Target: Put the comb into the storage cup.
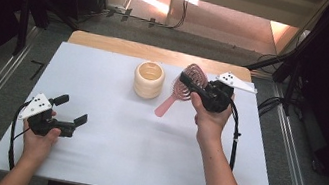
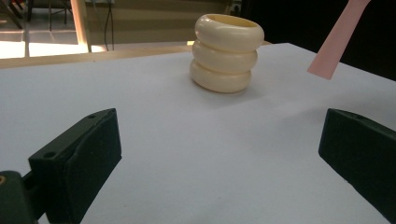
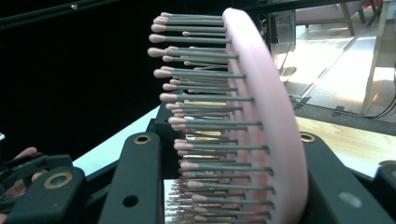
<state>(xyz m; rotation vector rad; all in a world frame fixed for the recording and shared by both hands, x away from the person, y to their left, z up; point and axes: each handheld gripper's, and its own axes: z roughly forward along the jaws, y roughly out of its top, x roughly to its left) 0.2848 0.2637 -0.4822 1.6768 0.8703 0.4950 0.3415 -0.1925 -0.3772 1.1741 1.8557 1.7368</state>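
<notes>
A pink hairbrush (image 1: 168,104) is held off the table, its handle slanting down towards the left. My right gripper (image 1: 187,83) is shut on its oval head, to the right of a cream ribbed holder (image 1: 148,79). In the right gripper view the brush head (image 3: 268,107) stands upright between the jaws with its bristles pointing left, and my right gripper (image 3: 233,186) clamps it from both sides. My left gripper (image 1: 71,110) is open low over the table's front left, with nothing in it. The left gripper view shows the holder (image 2: 227,53) ahead of my left gripper (image 2: 219,158) and the pink handle (image 2: 338,39) at upper right.
A white sheet (image 1: 106,154) covers most of the table, and a strip of bare wood (image 1: 159,51) shows along the far edge. Black stands and cables (image 1: 272,105) crowd the floor at both sides. The holder stands upright in the middle of the far half.
</notes>
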